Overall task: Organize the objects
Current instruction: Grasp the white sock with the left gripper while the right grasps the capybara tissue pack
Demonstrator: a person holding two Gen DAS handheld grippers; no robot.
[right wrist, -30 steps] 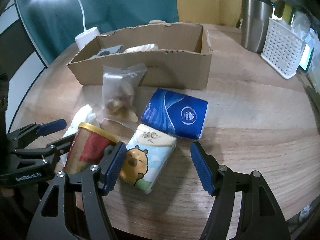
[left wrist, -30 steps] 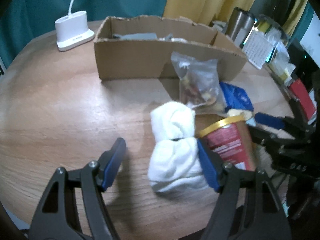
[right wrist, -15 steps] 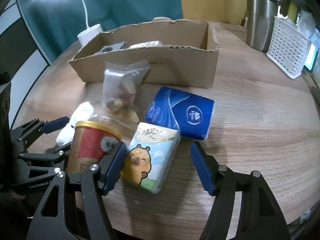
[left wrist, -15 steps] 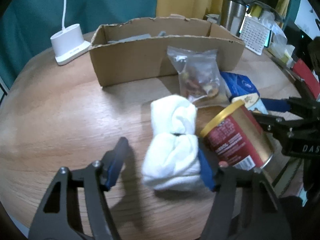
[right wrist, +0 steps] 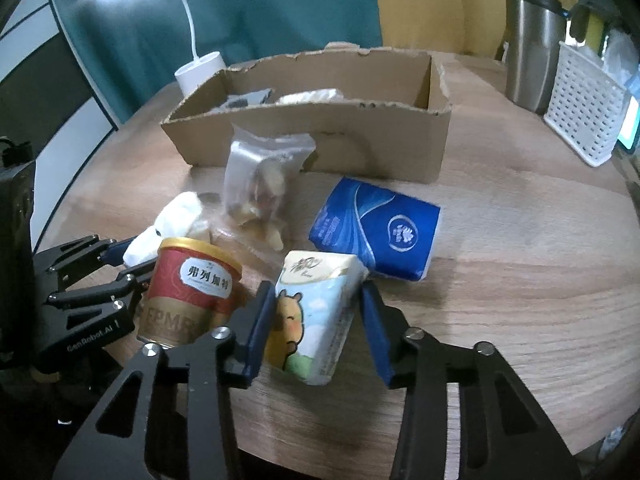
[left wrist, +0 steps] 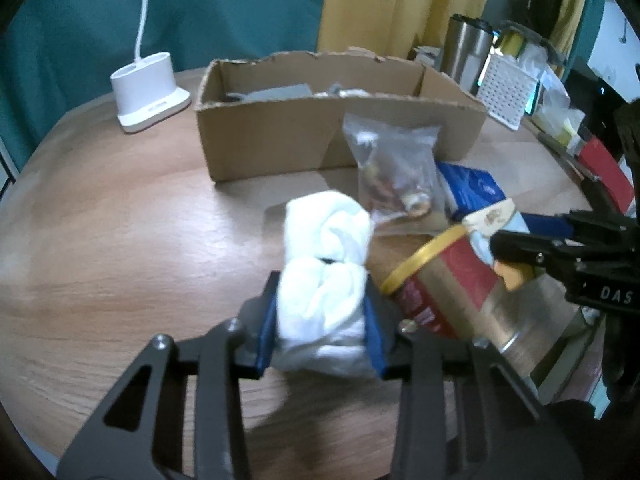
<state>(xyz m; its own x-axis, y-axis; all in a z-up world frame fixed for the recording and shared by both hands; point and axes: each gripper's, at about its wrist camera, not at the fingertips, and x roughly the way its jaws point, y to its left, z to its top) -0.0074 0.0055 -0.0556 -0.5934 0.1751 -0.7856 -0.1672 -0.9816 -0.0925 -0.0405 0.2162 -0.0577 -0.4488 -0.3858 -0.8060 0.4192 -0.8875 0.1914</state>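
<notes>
My left gripper is shut on a rolled white cloth lying on the wooden table; the cloth also shows in the right wrist view. My right gripper has closed around a cartoon-bear tissue pack; its left pad touches the pack, and a small gap shows at its right pad. A red and gold can stands between the two grippers. A clear snack bag and a blue tissue pack lie in front of an open cardboard box.
A white lamp base stands left of the box. A steel tumbler and a white perforated basket stand at the back right. The round table's edge curves close on the right.
My left gripper has closed on the white cloth. My right gripper has moved forward and narrowed around the bear tissue pack.
</notes>
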